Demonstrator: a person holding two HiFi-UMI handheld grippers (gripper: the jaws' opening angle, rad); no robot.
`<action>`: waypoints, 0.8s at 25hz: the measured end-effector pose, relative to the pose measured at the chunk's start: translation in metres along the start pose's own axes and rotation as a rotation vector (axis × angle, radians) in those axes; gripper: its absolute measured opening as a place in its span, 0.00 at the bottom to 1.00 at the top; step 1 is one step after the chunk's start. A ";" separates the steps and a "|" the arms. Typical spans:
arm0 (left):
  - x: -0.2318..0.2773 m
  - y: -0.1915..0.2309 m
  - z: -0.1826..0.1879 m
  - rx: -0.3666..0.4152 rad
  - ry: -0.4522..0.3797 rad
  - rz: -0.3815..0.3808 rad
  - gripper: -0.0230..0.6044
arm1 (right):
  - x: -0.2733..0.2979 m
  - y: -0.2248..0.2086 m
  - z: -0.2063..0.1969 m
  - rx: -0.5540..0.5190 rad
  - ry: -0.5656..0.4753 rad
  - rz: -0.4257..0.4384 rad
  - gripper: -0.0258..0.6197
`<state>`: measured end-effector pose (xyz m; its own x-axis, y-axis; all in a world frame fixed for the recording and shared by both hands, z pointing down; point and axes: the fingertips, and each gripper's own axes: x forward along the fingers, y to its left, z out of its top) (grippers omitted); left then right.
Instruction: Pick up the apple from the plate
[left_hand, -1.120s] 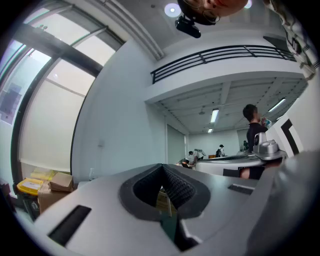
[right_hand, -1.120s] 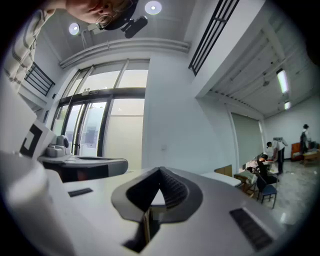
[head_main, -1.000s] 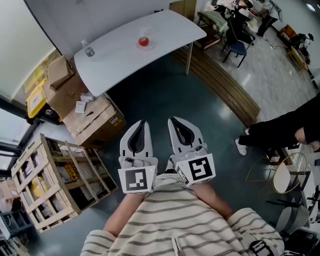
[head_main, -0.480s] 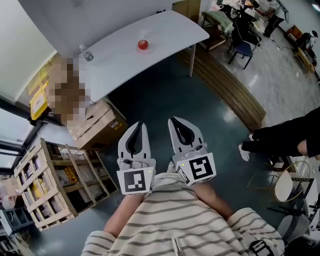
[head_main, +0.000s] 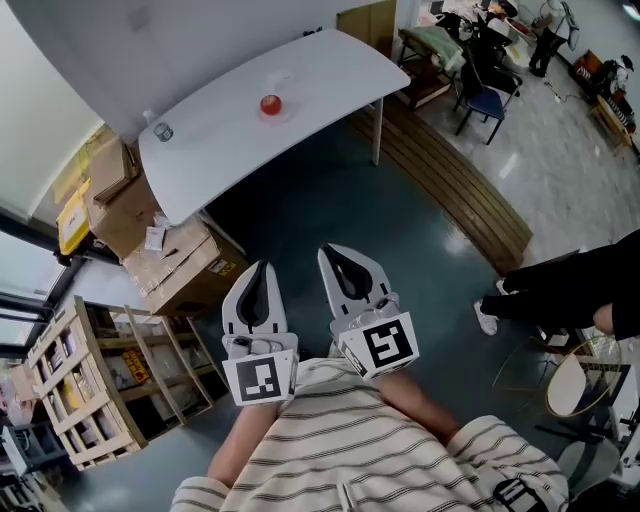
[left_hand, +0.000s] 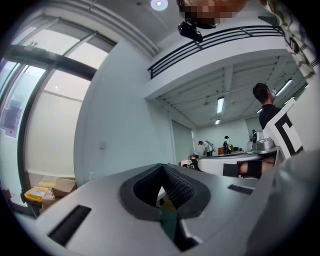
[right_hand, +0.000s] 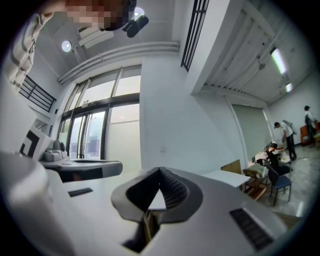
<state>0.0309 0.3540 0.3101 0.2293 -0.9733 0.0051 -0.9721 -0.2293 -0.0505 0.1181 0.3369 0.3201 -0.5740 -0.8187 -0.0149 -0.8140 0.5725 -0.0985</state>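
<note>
Red apple (head_main: 270, 104) on plate (head_main: 284, 109), white table (head_main: 330, 70); left gripper (head_main: 262, 268), right gripper (head_main: 330, 254) closed, empty.

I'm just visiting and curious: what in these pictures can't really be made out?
The plate under the apple: head view, too small, white on the white table; its rim hardly shows.
Small thing at the table's left end: head view, too small to name.
Person in black: head view, cut off by the right edge.
In both gripper views the apple cannot be found; left tongs and right tongs fill the lower frame.
</note>
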 end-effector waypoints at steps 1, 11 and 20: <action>0.004 0.000 -0.002 0.007 0.001 0.000 0.04 | 0.003 -0.002 -0.001 0.003 0.001 0.001 0.06; 0.062 0.024 -0.029 -0.038 0.025 -0.024 0.04 | 0.057 -0.026 -0.024 -0.012 0.057 -0.026 0.06; 0.154 0.077 -0.038 -0.076 0.029 -0.054 0.04 | 0.155 -0.051 -0.025 -0.032 0.076 -0.046 0.06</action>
<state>-0.0105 0.1863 0.3445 0.2812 -0.9590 0.0346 -0.9595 -0.2804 0.0265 0.0686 0.1813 0.3475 -0.5403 -0.8390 0.0641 -0.8412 0.5367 -0.0655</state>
